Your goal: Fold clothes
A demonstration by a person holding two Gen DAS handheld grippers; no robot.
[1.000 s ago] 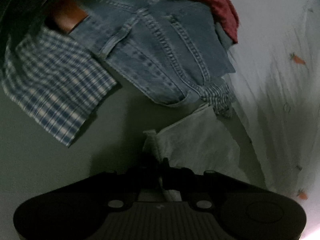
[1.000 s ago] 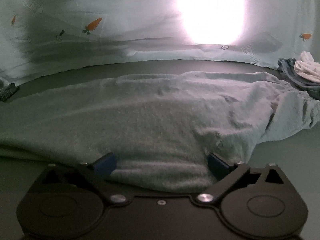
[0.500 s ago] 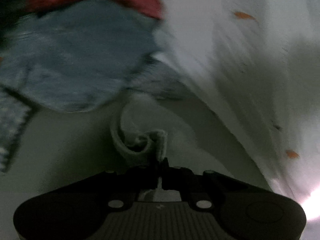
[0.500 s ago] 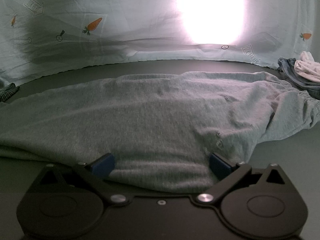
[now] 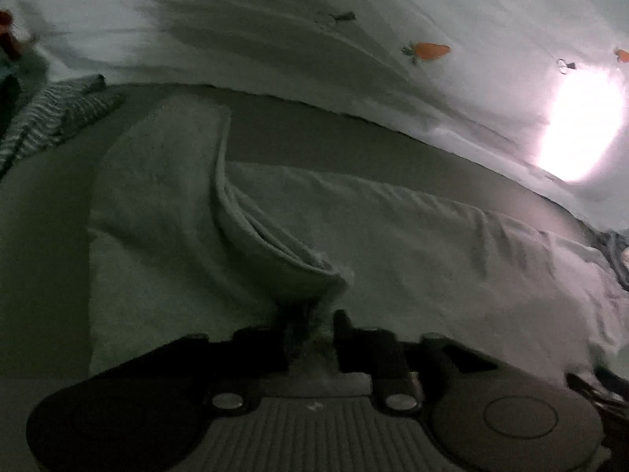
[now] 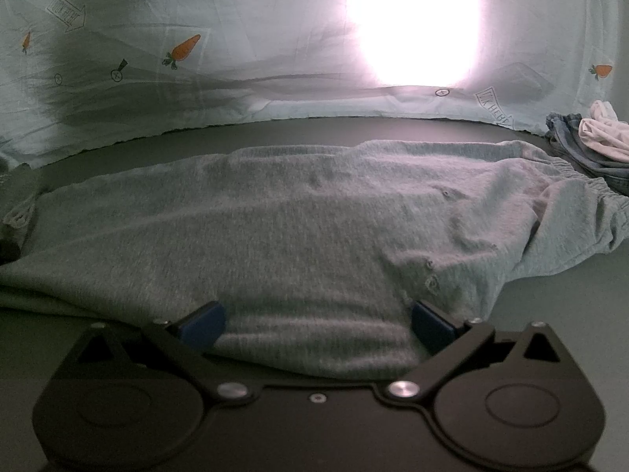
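A grey knit garment point(image 6: 298, 220) with small buttons lies spread across the dark table point(image 6: 558, 306), its elastic cuff at the right. My right gripper point(image 6: 314, 322) is open; its blue pads point(image 6: 202, 320) rest at the garment's near edge, which lies between them. In the left wrist view the same grey garment point(image 5: 412, 244) stretches away to the right, and my left gripper point(image 5: 312, 332) is shut on a bunched corner of it. A folded-over flap point(image 5: 165, 196) of the cloth rises from that pinch toward the upper left.
A pale sheet printed with carrots point(image 6: 184, 49) hangs behind the table, with a bright glare point(image 6: 412, 27) on it. Folded jeans with a white cloth on top point(image 6: 589, 141) sit at the far right. A striped cloth point(image 5: 51, 118) lies at the far left.
My left gripper has swung right, away from the jeans and checked shirt pile, carrying the pinched grey corner over the garment. The right gripper has stayed put.
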